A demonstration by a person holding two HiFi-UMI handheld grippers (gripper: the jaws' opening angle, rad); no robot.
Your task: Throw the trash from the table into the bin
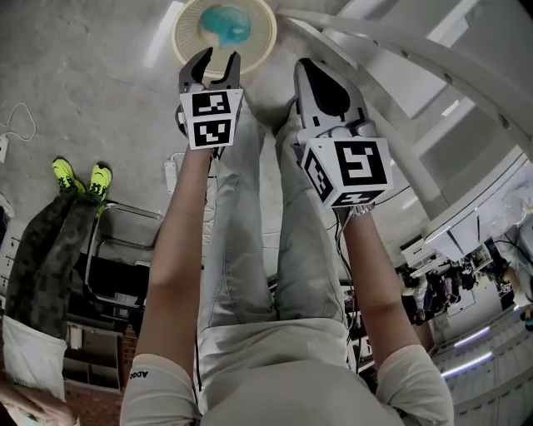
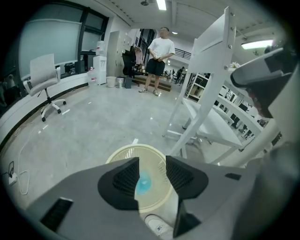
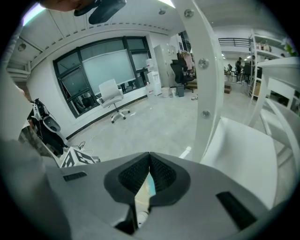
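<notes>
Ribbed black fingers (image 2: 123, 180) of the left gripper (image 1: 218, 60) stand spread with nothing between them, right over a round bin (image 1: 265, 33) on the floor. The trash (image 1: 226, 23), a soft-edged blue lump, lies at the bottom of that bin, framed in the gap between the two pads. To the right, the fingers (image 3: 136, 176) of the right gripper (image 1: 310, 73) are pressed together at the tips and carry nothing. Both tools point steeply down and away from the person, each with a cube of black-and-white square markers behind its grey shell. Bare forearms (image 1: 179, 241) reach straight forward from short pale sleeves, above legs in light grey trousers (image 1: 241, 216). The bin is cream plastic with lattice walls and a smooth rim. It stands on polished grey concrete (image 2: 93, 126), near the slanted white legs of a table (image 2: 206, 108). Far across the room a person (image 2: 159, 56) in a white T-shirt stands, with a white swivel chair (image 2: 44, 77) at far left.
</notes>
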